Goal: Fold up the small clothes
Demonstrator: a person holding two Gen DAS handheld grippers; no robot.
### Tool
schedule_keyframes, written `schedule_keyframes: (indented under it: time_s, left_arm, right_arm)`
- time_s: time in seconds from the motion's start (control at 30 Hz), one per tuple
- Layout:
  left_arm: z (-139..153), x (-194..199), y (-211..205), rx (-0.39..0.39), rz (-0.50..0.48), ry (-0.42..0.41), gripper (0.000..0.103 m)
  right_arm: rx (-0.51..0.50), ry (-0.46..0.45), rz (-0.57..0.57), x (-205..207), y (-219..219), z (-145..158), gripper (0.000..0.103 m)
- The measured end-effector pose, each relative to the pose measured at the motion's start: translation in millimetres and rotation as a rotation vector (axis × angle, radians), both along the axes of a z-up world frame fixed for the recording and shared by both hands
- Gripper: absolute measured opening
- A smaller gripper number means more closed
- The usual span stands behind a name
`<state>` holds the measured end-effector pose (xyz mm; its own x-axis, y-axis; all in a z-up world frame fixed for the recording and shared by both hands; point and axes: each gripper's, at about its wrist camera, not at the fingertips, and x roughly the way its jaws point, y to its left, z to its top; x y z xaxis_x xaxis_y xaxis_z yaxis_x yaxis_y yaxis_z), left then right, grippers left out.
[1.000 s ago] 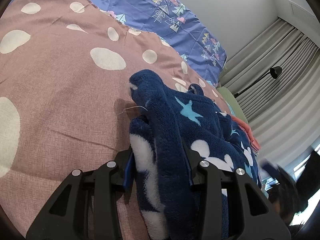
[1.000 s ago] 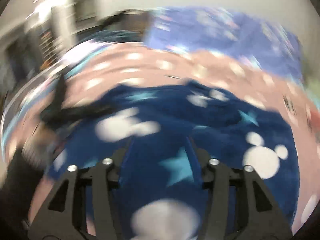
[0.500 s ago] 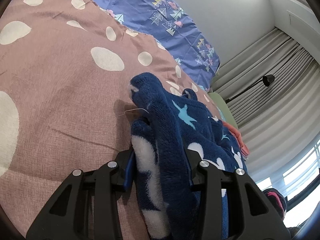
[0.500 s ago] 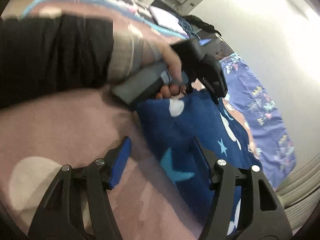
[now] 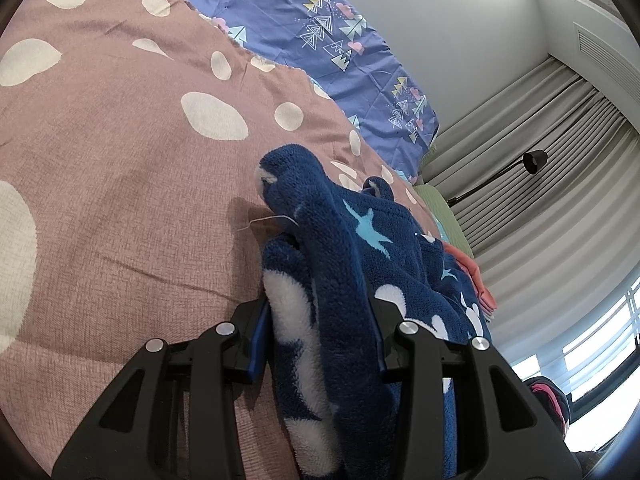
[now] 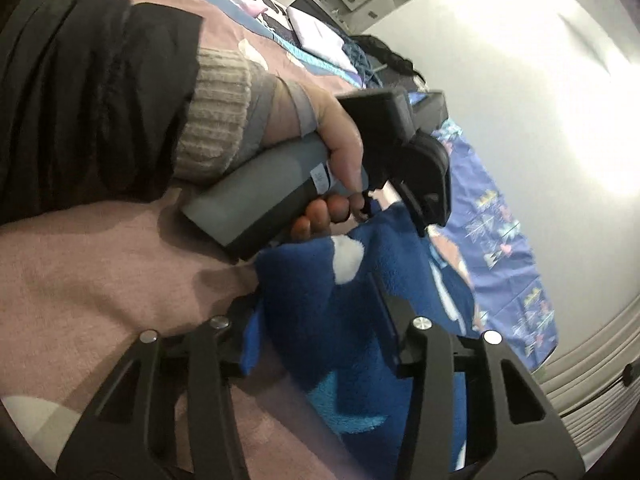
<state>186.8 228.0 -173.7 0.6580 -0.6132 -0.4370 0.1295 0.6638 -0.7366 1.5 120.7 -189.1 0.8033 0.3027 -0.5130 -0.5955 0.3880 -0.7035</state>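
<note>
My right claw (image 6: 320, 332) has swung down to the fleece (image 6: 352, 288) at lower centre and its jaws are closing around an edge. My left claw (image 5: 316, 320) stays clamped on a thick bunch at bottom centre. Both ends nearly secured, ready to fold.

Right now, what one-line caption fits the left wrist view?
Left gripper clamps a bunched fold of navy fleece garment with stars and white blobs on a dusty-pink bedspread with white spots.

Ahead of me a bed (image 5: 120, 184) under a pink spotted cover, white wall (image 5: 460, 32), grey curtains (image 5: 540, 168), black lamp (image 5: 534, 161), bright window (image 5: 592, 368) to my right.
</note>
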Motion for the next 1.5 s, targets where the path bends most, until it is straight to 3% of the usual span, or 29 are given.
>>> schedule_keyframes:
  time_s: [0.1,0.2,0.4,0.5,0.63,0.8,0.97,1.2,1.37,1.5]
  left_arm:
    - [0.0,-0.4,-0.2,-0.003,-0.001,0.000,0.041]
    - [-1.1,0.1,0.7,-0.010,-0.002,0.001,0.041]
    - [-1.8,2.9,-2.2,0.019,-0.001,0.014,0.036]
    - [1.5,7.5,-10.5,0.075,-0.003,0.032,0.032]
    - [19.2,4.4,-25.7,0.206,0.011,0.038,0.028]
    - [72.0,-5.8,-43.6,0.238,0.017,-0.025,0.026]
    - [133.9,-8.5,-95.2,0.363,-0.030,-0.114,0.026]
    - [181.0,11.3,-183.4,0.441,-0.099,-0.157,0.026]
    - [191.1,34.2,-262.3,0.536,-0.180,-0.153,0.026]
    - [179.7,51.8,-335.0,0.655,-0.258,-0.136,0.026]
  right_arm:
    - [0.022,0.066,-0.005,13.1,1.8,0.9,0.047]
    - [0.019,0.055,-0.007,14.9,6.2,-1.5,0.045]
    - [0.059,0.082,-0.002,15.1,5.6,1.7,0.030]
    - [0.143,0.131,0.009,19.8,-5.8,17.4,0.024]
    - [0.282,0.179,0.009,20.6,-28.8,43.8,0.021]
    - [0.496,0.229,0.001,24.3,-75.7,86.1,0.021]
    - [0.725,0.285,-0.043,30.1,-136.4,125.1,0.021]
    - [1.004,0.375,-0.161,52.6,-243.3,149.0,0.020]
    - [1.206,0.512,-0.263,75.9,-328.9,143.1,0.019]
    - [1.319,0.588,-0.353,85.1,-384.9,125.4,0.019]
